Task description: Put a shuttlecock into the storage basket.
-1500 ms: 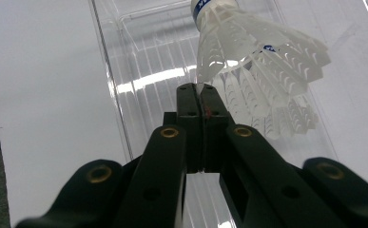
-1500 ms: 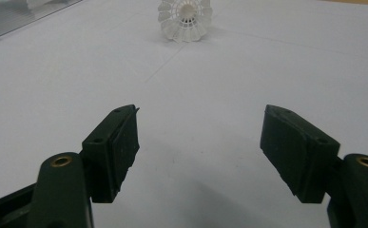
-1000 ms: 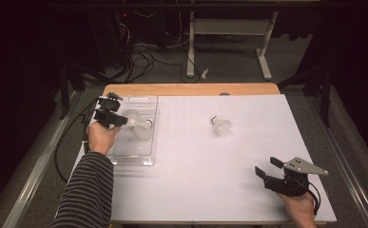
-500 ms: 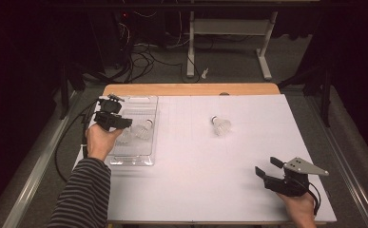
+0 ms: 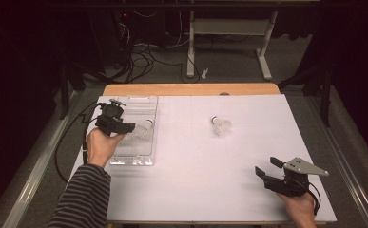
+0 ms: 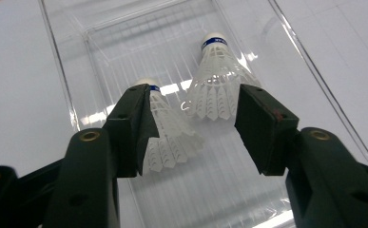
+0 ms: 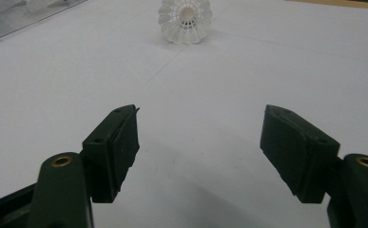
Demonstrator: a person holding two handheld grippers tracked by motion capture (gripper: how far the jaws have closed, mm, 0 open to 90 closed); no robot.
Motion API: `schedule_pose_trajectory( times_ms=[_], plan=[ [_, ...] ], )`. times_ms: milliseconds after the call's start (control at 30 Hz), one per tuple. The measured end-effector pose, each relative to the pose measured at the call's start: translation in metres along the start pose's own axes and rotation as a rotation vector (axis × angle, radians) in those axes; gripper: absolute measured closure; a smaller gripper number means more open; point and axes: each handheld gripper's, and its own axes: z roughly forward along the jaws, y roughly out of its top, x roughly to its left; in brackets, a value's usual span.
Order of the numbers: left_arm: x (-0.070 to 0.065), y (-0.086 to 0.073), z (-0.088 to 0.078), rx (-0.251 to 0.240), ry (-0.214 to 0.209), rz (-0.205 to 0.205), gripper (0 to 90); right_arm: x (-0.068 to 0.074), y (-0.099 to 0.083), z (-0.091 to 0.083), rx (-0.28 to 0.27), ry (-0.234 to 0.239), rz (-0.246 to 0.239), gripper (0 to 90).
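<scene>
left gripper (image 6: 191, 128): jaws just opening, apart over two shuttlecocks (image 6: 217, 78) in clear tray (image 5: 143, 105)
right gripper (image 7: 198, 152): jaws apart, empty

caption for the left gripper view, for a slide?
Left gripper, jaws just opened, above two white shuttlecocks lying in a clear plastic tray.

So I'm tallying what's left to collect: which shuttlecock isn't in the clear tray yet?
The shuttlecock lying alone mid-table; the other two lie inside the clear tray.
</scene>
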Motion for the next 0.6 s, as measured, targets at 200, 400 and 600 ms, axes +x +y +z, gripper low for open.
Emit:
schedule_pose_trajectory(
  times_ms=[200, 400, 600],
  plan=[
    [0.000, -0.004, -0.004, -0.010, -0.014, -0.009, 43.7, 0.000, 0.000, 0.000, -0.001, -0.001, 0.003, 29.7],
    [0.001, -0.008, -0.009, -0.006, -0.033, -0.028, 43.1, 0.000, 0.000, 0.000, -0.001, -0.002, 0.003, 29.7],
    [-0.002, -0.012, -0.015, -0.020, -0.054, -0.021, 44.4, 0.000, 0.000, 0.000, 0.000, -0.001, 0.001, 29.7]
  ],
)
